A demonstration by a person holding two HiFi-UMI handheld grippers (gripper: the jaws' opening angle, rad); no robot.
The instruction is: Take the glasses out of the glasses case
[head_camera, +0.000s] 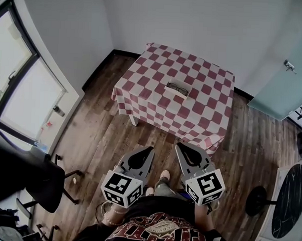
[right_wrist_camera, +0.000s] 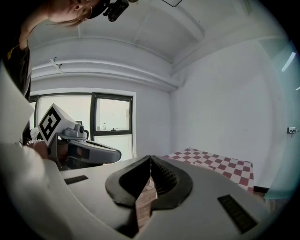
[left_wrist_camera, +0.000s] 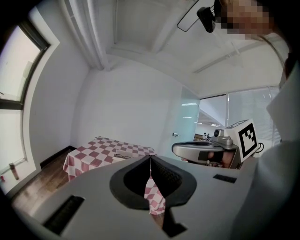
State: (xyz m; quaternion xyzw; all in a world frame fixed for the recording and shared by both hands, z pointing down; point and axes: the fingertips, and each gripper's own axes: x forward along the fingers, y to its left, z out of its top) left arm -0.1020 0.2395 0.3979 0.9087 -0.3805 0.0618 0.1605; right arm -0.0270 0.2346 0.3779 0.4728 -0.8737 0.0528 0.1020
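An open glasses case (head_camera: 177,88) with dark-framed glasses inside lies near the middle of the red-and-white checked table (head_camera: 201,114). I stand back from the table, over the wood floor. My left gripper (head_camera: 150,149) and right gripper (head_camera: 179,145) are held side by side in front of me, both well short of the table and pointing toward it. Each is shut with nothing between its fingers. In the left gripper view the left gripper (left_wrist_camera: 150,157) points at the table (left_wrist_camera: 93,152), and the case (left_wrist_camera: 123,156) shows small. The right gripper (right_wrist_camera: 150,158) has only the table's corner (right_wrist_camera: 225,166) in sight.
A large window (head_camera: 17,86) fills the left wall. A black office chair (head_camera: 33,180) stands at the lower left. A pale door (head_camera: 287,83) is at the right, with a round dark stand (head_camera: 260,201) and a white unit (head_camera: 287,208) below it.
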